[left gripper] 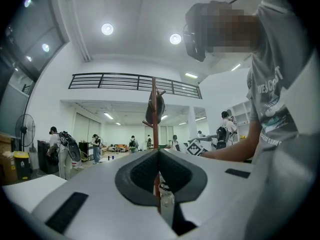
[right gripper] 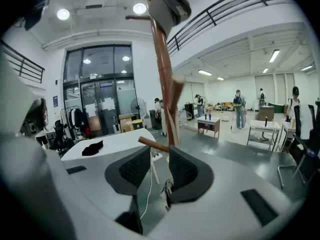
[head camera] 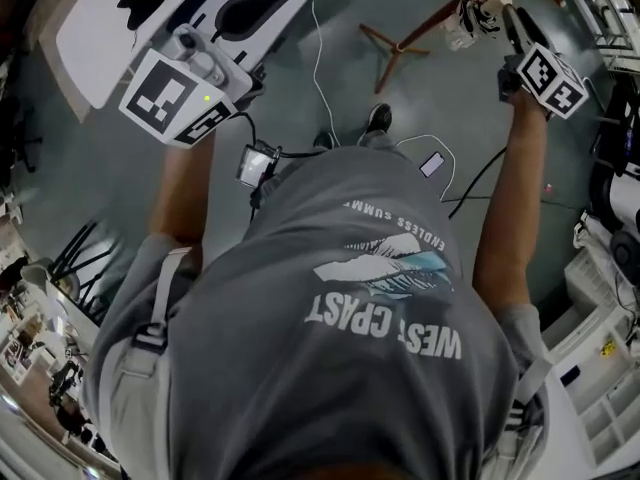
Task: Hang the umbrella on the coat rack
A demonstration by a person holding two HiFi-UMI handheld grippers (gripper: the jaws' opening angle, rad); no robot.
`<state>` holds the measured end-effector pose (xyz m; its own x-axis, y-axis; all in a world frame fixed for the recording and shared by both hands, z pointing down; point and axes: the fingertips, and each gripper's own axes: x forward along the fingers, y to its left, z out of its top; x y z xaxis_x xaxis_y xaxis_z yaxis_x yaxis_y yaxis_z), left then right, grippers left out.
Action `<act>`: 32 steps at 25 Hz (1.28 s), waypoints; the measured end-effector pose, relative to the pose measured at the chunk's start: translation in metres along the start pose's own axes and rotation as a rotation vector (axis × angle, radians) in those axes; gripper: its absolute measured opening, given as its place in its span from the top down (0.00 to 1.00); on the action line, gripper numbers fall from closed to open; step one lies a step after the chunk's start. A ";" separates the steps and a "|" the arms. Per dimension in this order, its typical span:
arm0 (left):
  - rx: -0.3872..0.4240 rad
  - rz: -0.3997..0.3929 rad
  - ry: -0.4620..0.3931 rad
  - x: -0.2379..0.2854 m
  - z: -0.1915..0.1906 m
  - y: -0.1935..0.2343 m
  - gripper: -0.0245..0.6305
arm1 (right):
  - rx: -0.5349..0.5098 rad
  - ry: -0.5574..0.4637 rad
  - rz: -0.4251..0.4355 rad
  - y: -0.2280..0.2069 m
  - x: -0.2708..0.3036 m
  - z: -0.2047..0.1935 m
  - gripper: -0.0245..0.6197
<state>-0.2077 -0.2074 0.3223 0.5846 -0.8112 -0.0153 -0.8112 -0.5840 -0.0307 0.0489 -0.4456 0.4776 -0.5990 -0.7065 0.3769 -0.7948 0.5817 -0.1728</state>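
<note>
Your left gripper (left gripper: 159, 152) has its jaws pressed together, empty; your right gripper (right gripper: 160, 153) has its jaws apart, empty, with the coat rack (right gripper: 165, 84) at twelve o'clock.

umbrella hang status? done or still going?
Looks nearly done. A tan folded shape, probably the umbrella, hangs along the coat rack pole. In hand: nothing. The right tongs stand open and empty just short of a peg; the left tongs are shut on nothing. Left to do: confirm that it hangs free, then back away.
</note>
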 end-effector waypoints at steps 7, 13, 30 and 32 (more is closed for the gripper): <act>-0.003 0.003 -0.023 -0.015 0.000 0.003 0.94 | -0.113 -0.209 0.056 0.087 -0.102 0.084 0.79; 0.007 -0.022 -0.050 -0.024 0.007 0.003 0.94 | -0.205 -0.266 0.097 0.151 -0.161 0.101 0.92; -0.013 -0.076 -0.072 -0.043 0.006 -0.026 0.94 | -0.179 -0.222 0.176 0.217 -0.203 0.067 0.92; -0.018 -0.078 -0.068 -0.046 0.005 -0.029 0.94 | -0.177 -0.214 0.180 0.220 -0.205 0.063 0.92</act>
<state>-0.2113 -0.1532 0.3191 0.6450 -0.7598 -0.0817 -0.7631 -0.6460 -0.0161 -0.0098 -0.1982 0.3045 -0.7499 -0.6440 0.1513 -0.6565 0.7526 -0.0508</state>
